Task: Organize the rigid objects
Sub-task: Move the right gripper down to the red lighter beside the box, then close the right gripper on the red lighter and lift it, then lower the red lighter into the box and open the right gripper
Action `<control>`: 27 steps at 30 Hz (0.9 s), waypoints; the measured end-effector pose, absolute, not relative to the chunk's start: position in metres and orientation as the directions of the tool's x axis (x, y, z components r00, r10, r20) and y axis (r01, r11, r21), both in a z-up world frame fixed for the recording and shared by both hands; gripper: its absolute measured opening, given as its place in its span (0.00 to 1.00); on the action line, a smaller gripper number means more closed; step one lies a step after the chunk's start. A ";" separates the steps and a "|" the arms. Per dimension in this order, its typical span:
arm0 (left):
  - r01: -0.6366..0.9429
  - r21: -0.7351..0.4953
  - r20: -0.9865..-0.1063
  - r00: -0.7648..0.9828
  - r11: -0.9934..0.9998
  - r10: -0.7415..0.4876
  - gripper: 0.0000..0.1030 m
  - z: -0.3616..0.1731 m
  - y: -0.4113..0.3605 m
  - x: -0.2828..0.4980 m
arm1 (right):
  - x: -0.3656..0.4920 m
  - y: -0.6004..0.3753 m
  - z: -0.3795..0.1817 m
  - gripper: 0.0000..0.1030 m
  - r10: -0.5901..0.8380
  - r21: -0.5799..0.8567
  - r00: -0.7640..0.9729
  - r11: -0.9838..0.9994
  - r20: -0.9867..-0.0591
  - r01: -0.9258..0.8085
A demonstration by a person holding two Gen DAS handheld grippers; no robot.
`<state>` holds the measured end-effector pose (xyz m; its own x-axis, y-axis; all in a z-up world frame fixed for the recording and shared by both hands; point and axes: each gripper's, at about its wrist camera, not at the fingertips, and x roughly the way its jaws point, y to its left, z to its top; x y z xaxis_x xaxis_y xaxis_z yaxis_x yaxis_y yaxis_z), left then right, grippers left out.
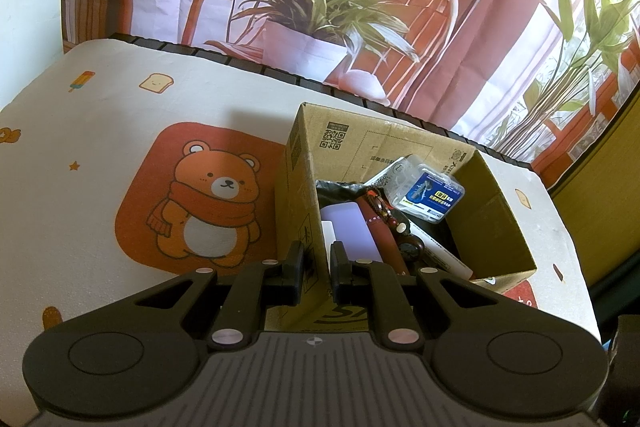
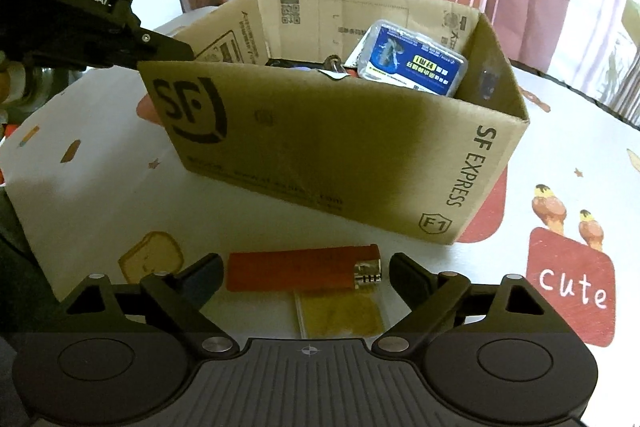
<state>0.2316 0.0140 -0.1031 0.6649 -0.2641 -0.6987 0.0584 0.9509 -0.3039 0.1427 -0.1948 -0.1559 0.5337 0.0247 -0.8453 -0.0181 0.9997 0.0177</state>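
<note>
While the left claw (image 1: 316,269) pinches the cardboard box (image 2: 320,131) wall, the spread right claw (image 2: 306,273) should straddle the red lighter (image 2: 296,273) squarely before closing.

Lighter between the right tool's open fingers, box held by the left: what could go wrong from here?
1. The lighter lies lengthwise across the right tool; the fingers would close on its ends, so it may pivot or slip out.
2. A small yellow packet lies right beside the lighter and could get pinched too.
3. The left tool clamps only one wall of the box; a bump could tip it.
</note>
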 end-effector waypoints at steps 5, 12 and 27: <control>0.059 -0.304 -0.699 0.665 0.951 -0.264 0.14 -0.103 0.014 0.232 | 0.142 -0.195 -0.158 0.78 0.019 0.011 0.532 1.000 -0.846 -0.019; 0.058 -0.303 -0.699 0.664 0.951 -0.264 0.14 -0.103 0.014 0.232 | 0.136 -0.194 -0.149 0.78 0.032 0.016 0.557 0.999 -0.830 -0.034; 0.059 -0.305 -0.699 0.664 0.951 -0.265 0.14 -0.103 0.014 0.232 | 0.111 -0.213 -0.067 0.78 0.083 0.101 0.689 0.995 -0.720 -0.015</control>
